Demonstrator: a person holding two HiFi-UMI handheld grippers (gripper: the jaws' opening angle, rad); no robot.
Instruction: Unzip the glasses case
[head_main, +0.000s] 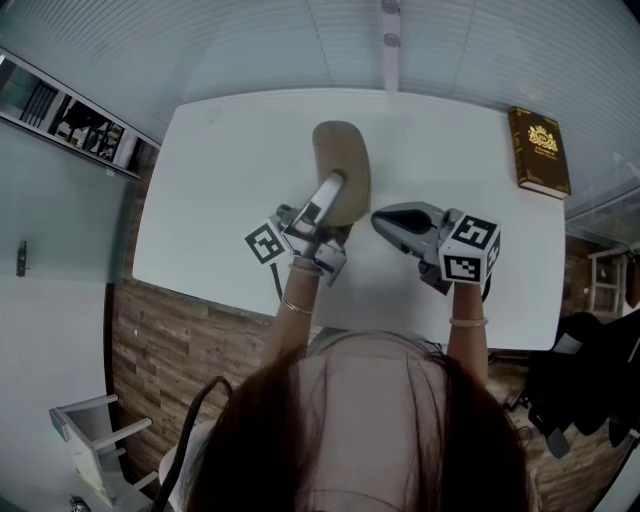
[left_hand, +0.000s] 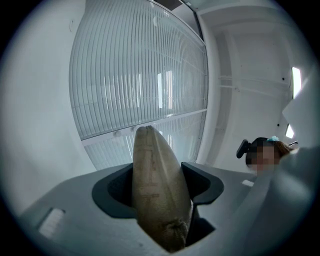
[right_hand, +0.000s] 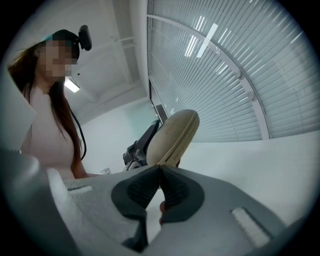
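The glasses case (head_main: 340, 150) (clamped in left gripper (head_main: 334, 190)) points away, tilted up.

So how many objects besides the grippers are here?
2: a tan glasses case clamped in the left gripper over the table's middle, and a brown book at the far right corner. The near edge is partly hidden.

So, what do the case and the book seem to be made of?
The case looks like fabric over a stiff shell, matte beige: a fine woven grain and faint stitch lines show, and it keeps its rounded shape. The book seems to have a hard cover, perhaps leather-look, dark brown with a gold emblem; it is too small to tell more.
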